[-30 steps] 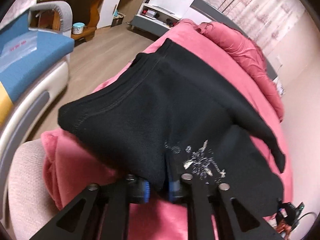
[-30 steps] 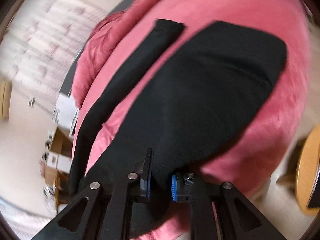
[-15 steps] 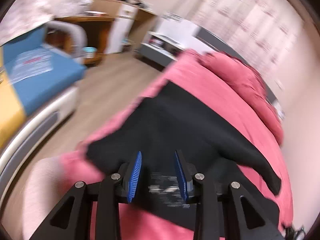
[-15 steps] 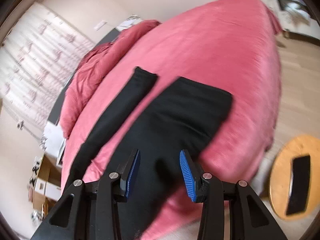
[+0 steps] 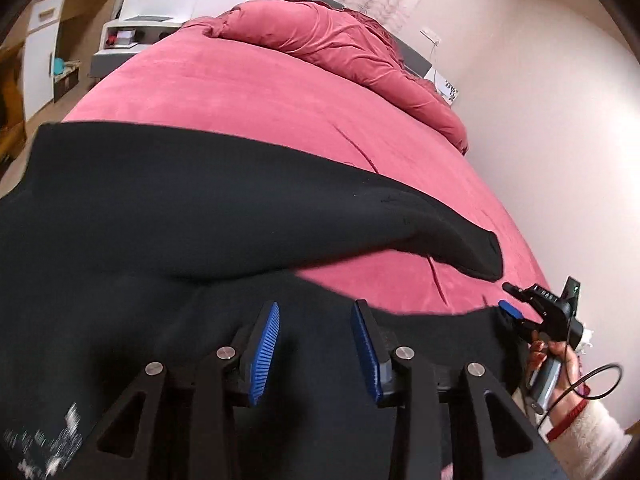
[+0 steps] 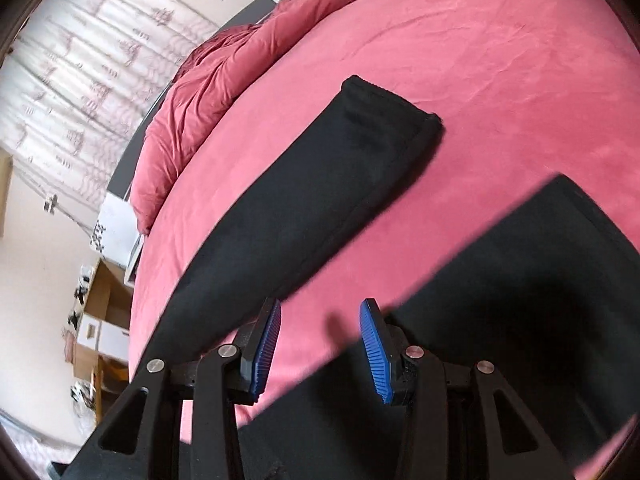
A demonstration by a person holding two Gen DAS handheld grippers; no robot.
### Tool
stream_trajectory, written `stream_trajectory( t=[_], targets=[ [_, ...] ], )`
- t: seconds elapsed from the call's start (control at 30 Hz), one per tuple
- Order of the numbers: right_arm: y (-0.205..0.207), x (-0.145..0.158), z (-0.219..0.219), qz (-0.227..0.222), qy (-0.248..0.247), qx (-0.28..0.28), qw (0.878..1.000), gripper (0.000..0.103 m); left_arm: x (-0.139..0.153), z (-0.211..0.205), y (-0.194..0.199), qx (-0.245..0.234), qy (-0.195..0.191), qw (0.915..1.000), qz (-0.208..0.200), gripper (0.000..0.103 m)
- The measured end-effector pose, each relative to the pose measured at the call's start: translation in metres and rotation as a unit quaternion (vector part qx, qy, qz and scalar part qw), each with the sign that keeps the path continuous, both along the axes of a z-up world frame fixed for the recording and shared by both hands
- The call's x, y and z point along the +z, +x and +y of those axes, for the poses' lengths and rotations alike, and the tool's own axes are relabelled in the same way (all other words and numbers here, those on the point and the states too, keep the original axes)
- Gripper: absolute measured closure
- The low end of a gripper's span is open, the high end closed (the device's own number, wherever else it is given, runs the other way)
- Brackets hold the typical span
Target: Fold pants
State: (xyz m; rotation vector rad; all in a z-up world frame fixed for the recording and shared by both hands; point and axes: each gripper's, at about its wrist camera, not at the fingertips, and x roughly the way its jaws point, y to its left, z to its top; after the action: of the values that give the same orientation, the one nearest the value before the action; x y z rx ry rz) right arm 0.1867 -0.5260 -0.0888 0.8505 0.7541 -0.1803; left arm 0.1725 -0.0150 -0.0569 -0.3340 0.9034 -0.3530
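Left gripper (image 5: 314, 344) is opening, nothing between its blue pads, hovering over the black pants (image 5: 168, 216) just beneath. Right gripper (image 6: 320, 346) is standing apart and empty, with one leg (image 6: 320, 204) stretching ahead-left. The pants are lying on the pink bed (image 6: 500, 60), likely released for regrasping.

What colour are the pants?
Black pants, plain on the leg; clearest in the right wrist view.
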Motion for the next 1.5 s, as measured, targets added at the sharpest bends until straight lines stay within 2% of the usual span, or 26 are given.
stream_trajectory(
  t=[0.1,0.23,0.27,0.33,0.4,0.43,0.47,0.53,0.7,0.77,0.8,0.83,0.87,0.9,0.97,1.03,1.1,1.2,1.27,1.3,1.33,1.37,1.4,1.43,1.5],
  targets=[
    [0.024,-0.008,-0.012,0.005,0.008,-0.013,1.000,0.060,-0.006,-0.020,0.024,-0.002,0.037,0.9993,-0.009,0.064],
    [0.049,-0.018,-0.024,0.016,0.016,-0.039,0.999,0.061,-0.018,-0.019,0.046,0.003,0.072,0.9974,-0.003,0.064],
    [0.056,-0.020,-0.024,0.018,0.011,-0.044,0.999,0.064,-0.021,-0.019,0.046,0.003,0.073,0.9973,-0.002,0.064],
    [0.063,-0.019,-0.021,0.022,0.002,-0.046,0.999,0.080,-0.025,-0.021,0.050,-0.001,0.091,0.9958,-0.007,0.064],
    [0.065,-0.014,-0.017,0.020,-0.006,-0.050,0.999,0.089,-0.027,-0.036,0.056,-0.016,0.125,0.9915,-0.031,0.064],
    [0.065,-0.009,-0.016,0.012,-0.008,-0.050,0.999,0.090,-0.027,-0.040,0.057,-0.024,0.142,0.9888,-0.038,0.066],
    [0.063,0.000,-0.017,-0.003,-0.008,-0.050,0.999,0.090,-0.026,-0.044,0.061,-0.036,0.159,0.9856,-0.045,0.079],
    [0.060,0.019,-0.019,-0.027,-0.014,-0.048,0.998,0.091,-0.021,-0.049,0.063,-0.047,0.174,0.9819,-0.056,0.096],
    [0.037,0.076,-0.016,-0.087,-0.051,-0.028,0.994,0.091,-0.002,-0.024,0.069,-0.037,0.125,0.9905,-0.043,0.097],
    [0.027,0.088,-0.012,-0.096,-0.076,-0.018,0.992,0.092,0.001,-0.020,0.070,-0.037,0.117,0.9918,-0.036,0.097],
    [0.026,0.086,-0.011,-0.087,-0.085,-0.013,0.993,0.091,-0.001,-0.019,0.070,-0.038,0.117,0.9919,-0.031,0.096],
    [0.029,0.075,-0.012,-0.058,-0.090,-0.007,0.994,0.091,-0.003,-0.017,0.070,-0.037,0.116,0.9922,-0.026,0.091],
    [0.032,0.062,-0.013,-0.030,-0.082,-0.004,0.996,0.091,-0.006,-0.016,0.070,-0.037,0.114,0.9926,-0.021,0.081],
    [0.032,0.048,-0.016,-0.008,-0.070,-0.003,0.998,0.090,-0.011,-0.014,0.071,-0.035,0.108,0.9935,-0.009,0.078],
    [0.026,0.018,-0.024,0.032,-0.048,-0.012,0.998,0.087,-0.018,-0.012,0.069,-0.029,0.094,0.9952,0.003,0.077],
    [0.020,-0.002,-0.026,0.049,-0.026,-0.011,0.998,0.082,-0.020,-0.009,0.062,-0.026,0.089,0.9957,0.002,0.076],
    [0.014,-0.011,-0.028,0.049,-0.015,-0.012,0.999,0.078,-0.022,-0.008,0.057,-0.031,0.096,0.9949,-0.001,0.076],
    [0.009,-0.009,-0.031,0.038,-0.012,-0.013,0.999,0.071,-0.027,-0.009,0.047,-0.039,0.109,0.9932,-0.007,0.076],
    [0.008,-0.005,-0.035,0.032,-0.013,-0.018,0.999,0.062,-0.028,-0.009,0.037,-0.041,0.112,0.9927,-0.015,0.074],
    [0.007,-0.004,-0.039,0.025,-0.007,-0.025,0.999,0.054,-0.028,-0.009,0.032,-0.042,0.113,0.9926,-0.018,0.073],
    [0.007,-0.001,-0.044,0.016,0.000,-0.038,0.999,0.052,-0.029,-0.009,0.029,-0.042,0.115,0.9923,-0.019,0.073],
    [0.005,0.000,-0.045,0.012,0.001,-0.045,0.999,0.053,-0.031,-0.010,0.027,-0.044,0.120,0.9916,-0.018,0.073],
    [0.008,0.003,-0.049,0.011,-0.010,-0.051,0.999,0.070,-0.033,-0.009,0.026,-0.045,0.125,0.9911,-0.016,0.073],
    [0.010,0.007,-0.051,0.022,-0.034,-0.057,0.998,0.082,-0.032,-0.009,0.026,-0.045,0.123,0.9913,-0.014,0.073],
    [0.013,0.006,-0.055,0.055,-0.058,-0.069,0.994,0.081,-0.029,-0.002,0.024,-0.042,0.108,0.9932,-0.008,0.073]
  ],
)
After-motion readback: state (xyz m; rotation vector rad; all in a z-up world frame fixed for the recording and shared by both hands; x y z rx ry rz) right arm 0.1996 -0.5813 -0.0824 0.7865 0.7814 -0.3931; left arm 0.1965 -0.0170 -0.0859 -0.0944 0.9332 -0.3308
